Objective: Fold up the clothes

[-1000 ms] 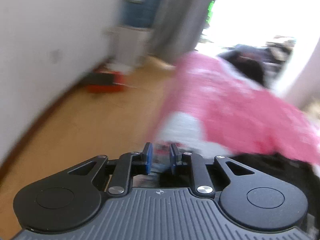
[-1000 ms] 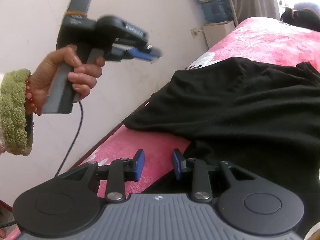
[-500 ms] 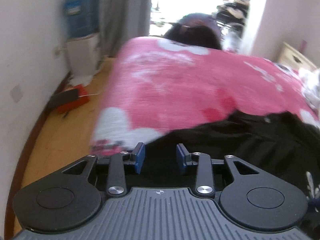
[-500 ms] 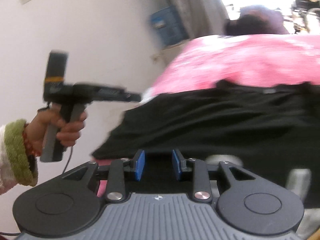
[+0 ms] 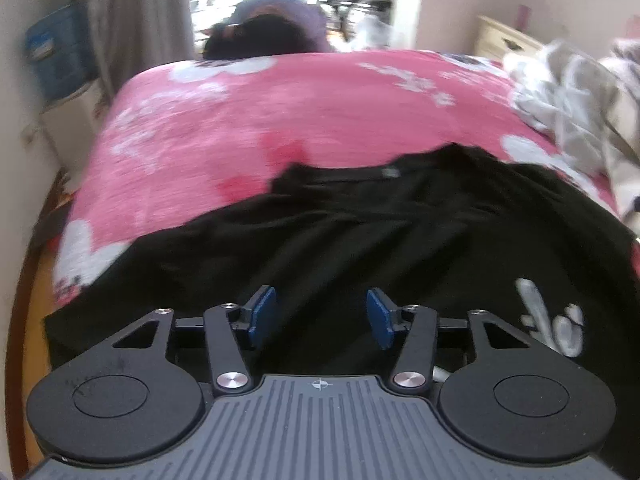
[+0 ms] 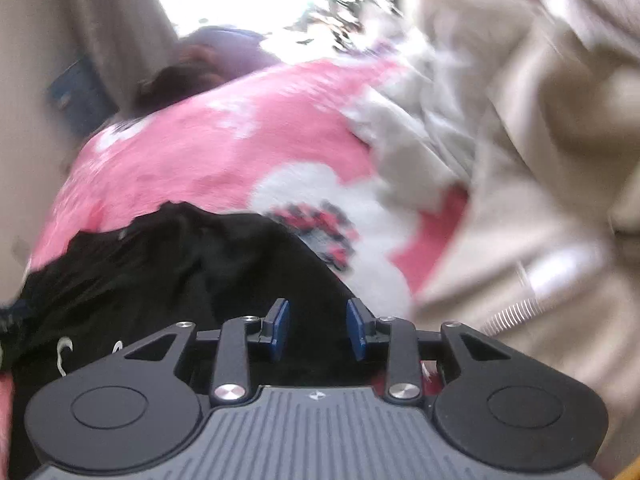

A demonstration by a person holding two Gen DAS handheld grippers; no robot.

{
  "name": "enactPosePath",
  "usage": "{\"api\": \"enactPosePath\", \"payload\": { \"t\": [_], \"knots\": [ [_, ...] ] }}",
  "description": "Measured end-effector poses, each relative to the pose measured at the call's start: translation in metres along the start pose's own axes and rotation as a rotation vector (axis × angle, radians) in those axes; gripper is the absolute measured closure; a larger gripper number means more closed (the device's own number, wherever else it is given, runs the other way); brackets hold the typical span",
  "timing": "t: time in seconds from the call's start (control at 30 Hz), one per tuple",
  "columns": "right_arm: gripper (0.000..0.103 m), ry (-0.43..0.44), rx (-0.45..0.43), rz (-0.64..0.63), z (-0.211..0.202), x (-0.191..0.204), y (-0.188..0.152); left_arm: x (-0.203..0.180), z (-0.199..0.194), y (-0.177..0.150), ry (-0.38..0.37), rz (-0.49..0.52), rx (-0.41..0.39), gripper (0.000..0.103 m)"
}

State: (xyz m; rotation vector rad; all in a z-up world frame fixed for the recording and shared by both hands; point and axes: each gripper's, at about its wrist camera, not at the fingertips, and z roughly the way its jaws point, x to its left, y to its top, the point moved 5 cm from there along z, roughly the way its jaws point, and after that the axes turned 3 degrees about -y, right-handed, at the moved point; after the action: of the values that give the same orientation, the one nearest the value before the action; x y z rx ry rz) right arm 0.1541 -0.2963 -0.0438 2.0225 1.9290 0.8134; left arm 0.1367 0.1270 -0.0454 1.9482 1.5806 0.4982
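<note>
- Left gripper (image 5: 320, 316): points down over the black garment (image 5: 360, 248). Its blue fingers (image 5: 260, 314) stand well apart and are opening; nothing is pinched between them, and only the dark cloth shows in the gap behind them.
- Right gripper (image 6: 316, 330): also points down, over the right-hand part of the same black garment (image 6: 168, 272). Its blue fingers (image 6: 278, 328) stand apart with a narrower gap than the left pair and are opening slightly; no cloth is clamped between them.
- Black garment: lies spread across the near part of the bed, on top of the pink blanket (image 5: 280, 128). In the left wrist view its neckline (image 5: 384, 172) lies at the far edge, and a white print (image 5: 556, 324) shows on the cloth at lower right. In the right wrist view, white marks (image 6: 66, 354) show at lower left.
- Pink blanket (image 6: 208, 160): carries white flower shapes and covers the bed; the far half is bare of clothing.
- Pile of light clothes (image 5: 576, 96): grey and beige, crumpled on the right side of the bed, beside the black garment. In the right wrist view this pile (image 6: 500, 152) fills the right of the frame and is strongly blurred.
- Background, left wrist view: a blue water bottle (image 5: 56, 52) at the left wall, a grey curtain (image 5: 140, 16) beside a bright window, a dark heap (image 5: 264, 36) beyond the far edge of the bed, and a pale cabinet (image 5: 504, 40) at the right.
</note>
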Motion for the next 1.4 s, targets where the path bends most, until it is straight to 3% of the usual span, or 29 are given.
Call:
{"api": "enactPosePath", "payload": {
  "t": [0.13, 0.33, 0.5, 0.57, 0.63, 0.67, 0.87, 0.97, 1.07, 1.4],
  "knots": [
    [0.068, 0.027, 0.092, 0.152, 0.011, -0.015, -0.013, -0.054, 0.002, 0.0, -0.084, 0.077, -0.008, 0.049],
    [0.066, -0.052, 0.172, 0.311, 0.03, -0.031, -0.024, -0.15, 0.012, -0.013, -0.21, 0.256, -0.027, 0.048],
    [0.063, -0.043, 0.129, 0.413, 0.039, -0.04, -0.026, -0.201, 0.021, -0.035, -0.274, 0.387, -0.003, 0.048],
    [0.067, -0.028, 0.096, 0.413, 0.041, -0.04, -0.025, -0.213, 0.023, -0.042, -0.281, 0.426, 0.002, 0.048],
    [0.096, -0.023, 0.069, 0.387, 0.037, -0.038, -0.022, -0.216, 0.027, -0.046, -0.278, 0.434, 0.012, 0.048],
    [0.098, -0.022, 0.056, 0.371, 0.035, -0.037, -0.021, -0.217, 0.028, -0.048, -0.276, 0.435, 0.014, 0.048],
    [0.099, -0.035, -0.05, 0.192, 0.014, -0.017, 0.003, -0.214, 0.028, -0.046, -0.268, 0.424, 0.016, 0.048],
    [0.099, -0.096, -0.133, 0.035, 0.004, -0.001, 0.023, -0.213, 0.027, -0.046, -0.25, 0.433, 0.019, 0.048],
    [0.099, -0.154, -0.181, -0.043, 0.004, 0.003, 0.043, -0.21, 0.026, -0.045, -0.238, 0.431, 0.025, 0.048],
    [0.099, -0.323, -0.164, -0.278, 0.046, -0.005, 0.094, -0.205, 0.023, -0.049, -0.236, 0.453, 0.047, 0.048]
  ]
}}
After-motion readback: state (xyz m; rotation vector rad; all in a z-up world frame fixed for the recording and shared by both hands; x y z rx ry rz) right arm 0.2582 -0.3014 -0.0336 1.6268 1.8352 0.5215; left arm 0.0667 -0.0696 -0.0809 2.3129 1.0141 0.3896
